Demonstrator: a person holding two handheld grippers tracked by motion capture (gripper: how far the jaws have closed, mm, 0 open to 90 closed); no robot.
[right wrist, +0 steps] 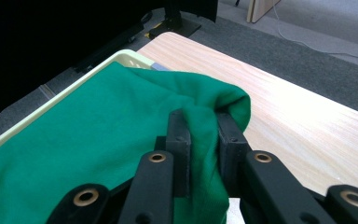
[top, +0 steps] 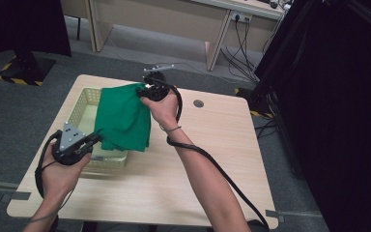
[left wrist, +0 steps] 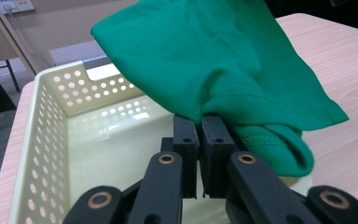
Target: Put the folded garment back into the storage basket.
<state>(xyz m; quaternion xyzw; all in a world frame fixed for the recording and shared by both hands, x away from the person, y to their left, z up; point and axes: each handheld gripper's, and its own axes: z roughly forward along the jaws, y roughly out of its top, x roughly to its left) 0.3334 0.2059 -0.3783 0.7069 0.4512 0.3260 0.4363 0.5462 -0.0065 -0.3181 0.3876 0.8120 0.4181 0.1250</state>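
- Two grippers, one in each of the person's hands, have hold of one green cloth over a wooden table.
- Left gripper: its jaws are pressed nearly together and pinch a thin hemmed edge of the cloth right at the tips (the left gripper view shows the fabric rising from between the pads).
- Right gripper: its jaws are clamped on a thicker bunched fold of the cloth, with green fabric packed between the two pads and bulging out past them.
- Between the two grippers the cloth hangs stretched and sagging, its lower folds draped over the near rim of a cream perforated basket.
- That basket sits just below and ahead of the left gripper, its pale floor open under the cloth.
- Bare tabletop lies beyond the right gripper's tips.
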